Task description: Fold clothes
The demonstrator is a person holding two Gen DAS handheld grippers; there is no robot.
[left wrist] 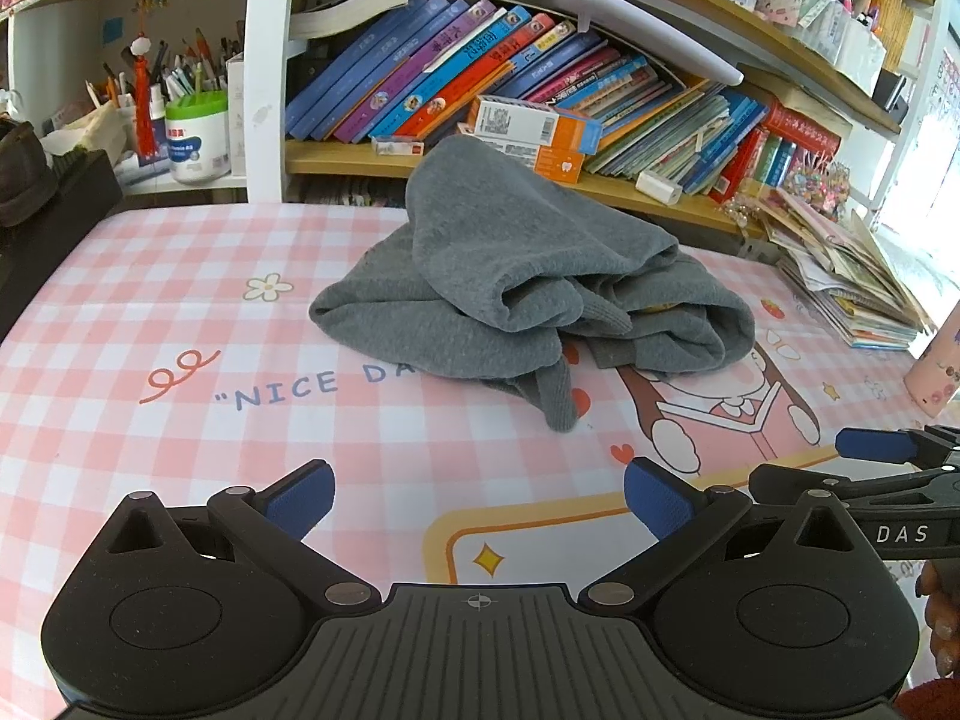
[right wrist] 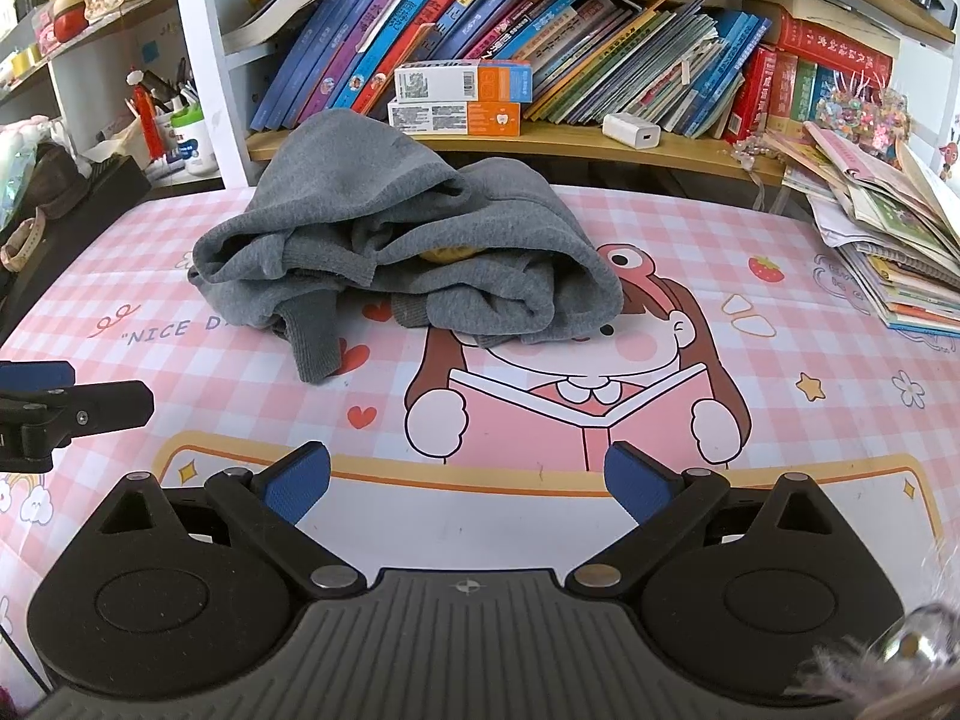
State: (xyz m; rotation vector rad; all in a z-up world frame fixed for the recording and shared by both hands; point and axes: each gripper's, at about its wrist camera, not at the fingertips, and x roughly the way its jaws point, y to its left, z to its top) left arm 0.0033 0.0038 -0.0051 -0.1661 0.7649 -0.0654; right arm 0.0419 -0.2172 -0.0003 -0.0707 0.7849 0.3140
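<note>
From the left wrist view, we find the left gripper (left wrist: 479, 498) with its blue pads spread wide and nothing between them, held above the pink checked tablecloth (left wrist: 150, 312). We note the grey sweatshirt (left wrist: 528, 282) lying crumpled in a heap beyond the gripper, well apart from it, one ribbed cuff trailing nearest. Behind the sweatshirt stands a bookshelf (left wrist: 540, 84). The right gripper (left wrist: 876, 450) enters at the right edge, near the left one

From the right wrist view, we record the right gripper (right wrist: 467, 483) likewise wide open and empty. The sweatshirt (right wrist: 408, 252) sits beyond it and slightly left, partly covering the cartoon girl print (right wrist: 588, 396). A pile of booklets (right wrist: 888, 240) lies right of the sweatshirt
</note>
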